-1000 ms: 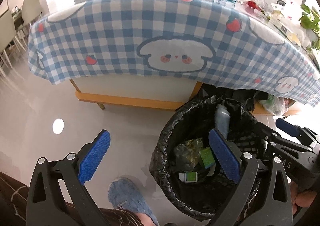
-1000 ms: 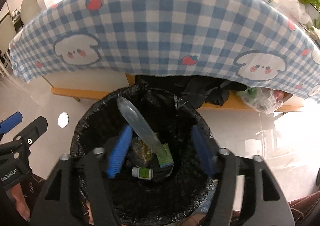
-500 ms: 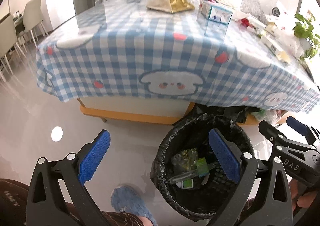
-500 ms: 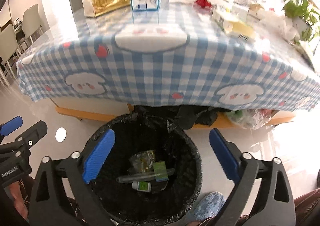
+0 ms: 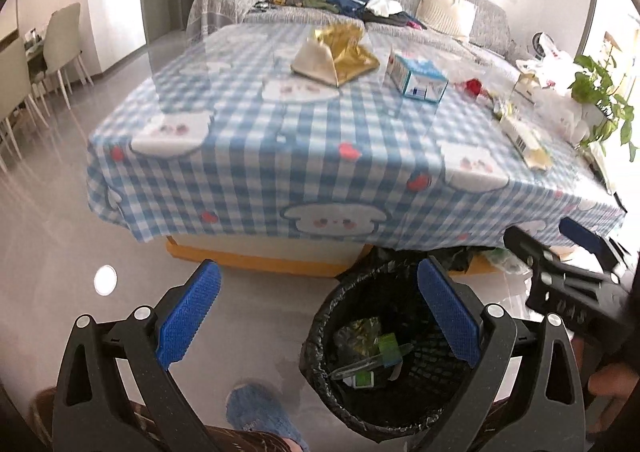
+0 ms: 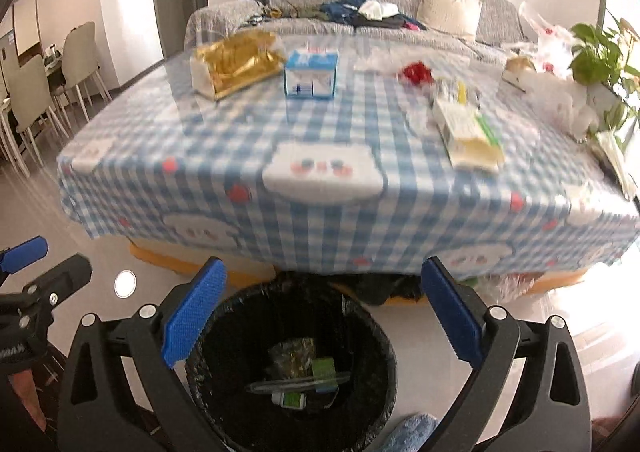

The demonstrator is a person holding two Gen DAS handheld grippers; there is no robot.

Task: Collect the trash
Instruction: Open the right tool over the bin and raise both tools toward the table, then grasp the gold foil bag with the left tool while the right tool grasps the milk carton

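Trash bin [image 6: 292, 368] w/ black liner sits on the floor just in front of the desk [image 6: 320, 188]; I see it right under my right tool [image 6: 320, 316]. Inside the bin: a clear plastic bottle [image 6: 298, 384] lying flat, a green carton [image 6: 324, 368], a crumpled wrapper [image 6: 290, 356], a small white-green item [image 6: 290, 399]. Right tool is spread wide, nothing between its blue pads. Left tool [image 5: 316, 312] also wide open and empty, held left of the bin [image 5: 384, 364], over bare floor. On the desk beyond the bin: gold foil bag [image 6: 236, 62], blue-white carton [image 6: 311, 74], red scrap [image 6: 416, 73], a flat yellowish pack [image 6: 468, 132]. Potted plant [image 6: 596, 60] at the desk's far right. Blue slipper [image 5: 262, 414] on the floor left of the bin.
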